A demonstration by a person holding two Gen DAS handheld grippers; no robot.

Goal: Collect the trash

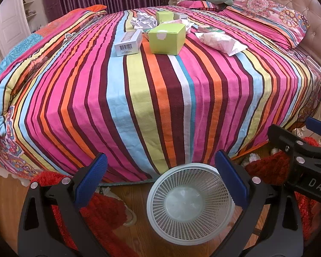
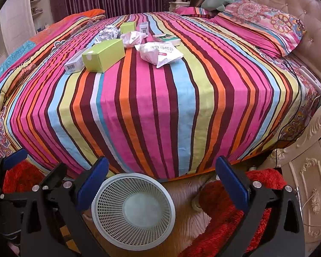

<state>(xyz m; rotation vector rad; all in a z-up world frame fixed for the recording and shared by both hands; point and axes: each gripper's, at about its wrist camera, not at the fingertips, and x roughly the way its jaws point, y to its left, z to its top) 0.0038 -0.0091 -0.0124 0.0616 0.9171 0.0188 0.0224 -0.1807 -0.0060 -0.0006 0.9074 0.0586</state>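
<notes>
The trash lies in a loose cluster on the far part of the striped, many-coloured bedspread (image 1: 160, 98): a large lime-green cardboard box (image 1: 167, 39), a white carton with a barcode (image 1: 128, 42) just beside it on the left, a ball of crumpled white paper (image 1: 143, 21) behind them, a smaller green box (image 1: 164, 16) further back, and a crinkled white plastic packet with printed characters (image 2: 159, 52) to the right of the large box. A small green-and-white pack (image 2: 167, 38) sits just behind the packet. On the wooden floor at the foot of the bed stands a white plastic mesh wastebasket (image 1: 190, 202), with nothing visible inside it. Both tools hover above the basket, well apart from the trash. The left gripper (image 1: 160, 184) has its blue-padded jaws spread wide and holds nothing; the right gripper (image 2: 161, 185) is likewise spread and empty. A red shaggy rug (image 2: 235, 209) lies around the basket.
</notes>
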